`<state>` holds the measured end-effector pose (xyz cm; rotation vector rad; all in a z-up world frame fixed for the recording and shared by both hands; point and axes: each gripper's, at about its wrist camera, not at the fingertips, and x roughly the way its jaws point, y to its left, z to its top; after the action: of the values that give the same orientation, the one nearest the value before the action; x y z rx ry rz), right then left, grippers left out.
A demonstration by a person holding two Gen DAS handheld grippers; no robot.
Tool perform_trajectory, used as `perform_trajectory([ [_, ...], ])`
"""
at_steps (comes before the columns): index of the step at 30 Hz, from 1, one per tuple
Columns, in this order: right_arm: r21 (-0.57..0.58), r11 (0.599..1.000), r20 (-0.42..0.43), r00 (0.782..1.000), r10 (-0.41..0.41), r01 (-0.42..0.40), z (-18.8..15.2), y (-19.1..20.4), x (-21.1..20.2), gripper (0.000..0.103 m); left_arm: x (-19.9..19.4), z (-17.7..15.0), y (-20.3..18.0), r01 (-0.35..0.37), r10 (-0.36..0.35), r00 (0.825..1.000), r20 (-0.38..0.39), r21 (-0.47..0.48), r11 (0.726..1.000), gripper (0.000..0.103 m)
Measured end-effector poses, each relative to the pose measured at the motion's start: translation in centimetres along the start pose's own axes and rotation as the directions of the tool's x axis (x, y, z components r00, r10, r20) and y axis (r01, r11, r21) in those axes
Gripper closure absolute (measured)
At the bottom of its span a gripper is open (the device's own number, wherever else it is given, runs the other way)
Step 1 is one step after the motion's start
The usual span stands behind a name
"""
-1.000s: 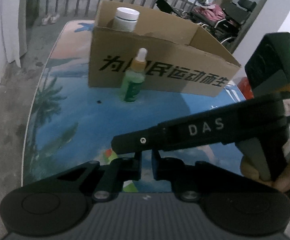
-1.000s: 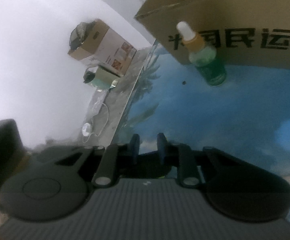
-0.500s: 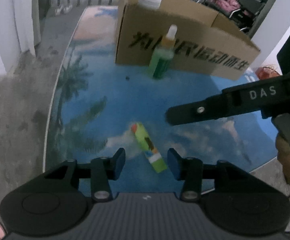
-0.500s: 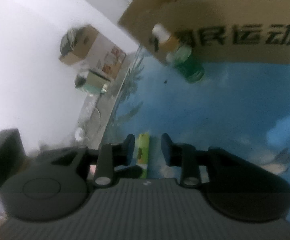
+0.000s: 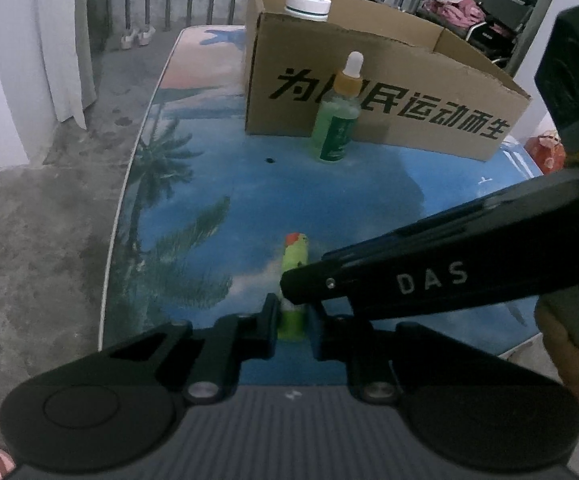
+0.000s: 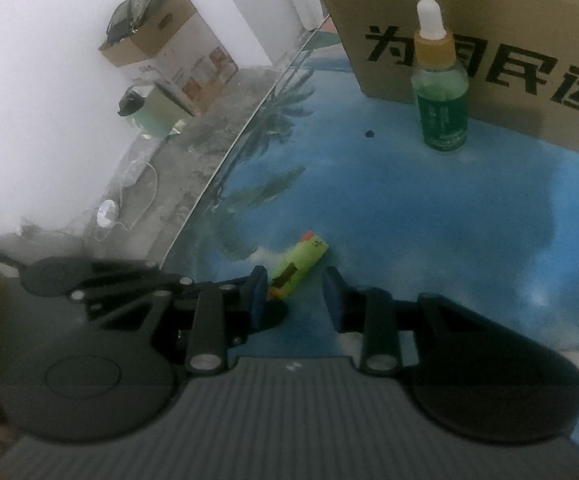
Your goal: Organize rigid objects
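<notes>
Your left gripper (image 5: 292, 316) has its jaws clamped on the near end of the small green tube (image 5: 295, 264), which lies flat on the tabletop (image 5: 209, 184). Your right gripper (image 6: 295, 292) has its jaws apart, empty, the tube beside its left finger. It looks light, stiff and slick; grip mid-body. The cardboard box (image 5: 389, 120) waits at twelve o'clock.

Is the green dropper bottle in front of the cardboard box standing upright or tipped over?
Upright: the green dropper bottle stands on its base on the table, white tip up, before the cardboard box.
</notes>
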<state>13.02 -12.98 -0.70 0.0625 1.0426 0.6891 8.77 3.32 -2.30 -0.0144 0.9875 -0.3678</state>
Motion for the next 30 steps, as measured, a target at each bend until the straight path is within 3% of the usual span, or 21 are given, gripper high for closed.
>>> perform_trajectory([
  [3,0.039,0.998,0.003,0.999,0.046,-0.046,0.0,-0.7,0.2,0.083,0.0,-0.1,-0.2,-0.004,0.004,1.000,0.010,0.005,1.000,0.087],
  [8,0.083,0.993,0.025,0.996,0.081,-0.083,-0.5,-1.5,0.0,0.084,-0.2,-0.1,0.0,0.018,-0.018,1.000,0.014,-0.009,1.000,0.087],
  [20,0.123,0.983,0.153,0.981,0.116,-0.135,-0.6,-3.5,-4.1,0.084,-1.9,2.2,-3.2,0.027,-0.032,0.996,0.087,0.057,0.998,0.086],
  [24,0.127,0.982,0.241,0.965,0.105,-0.138,0.1,-4.8,-7.5,0.084,-2.9,4.8,-5.5,0.039,-0.054,0.989,0.140,0.109,0.993,0.086],
  [30,0.117,0.988,0.393,0.919,0.043,-0.097,2.8,-7.8,-14.0,0.084,-3.2,10.8,-9.9,0.080,-0.123,0.967,0.224,0.192,0.978,0.085],
])
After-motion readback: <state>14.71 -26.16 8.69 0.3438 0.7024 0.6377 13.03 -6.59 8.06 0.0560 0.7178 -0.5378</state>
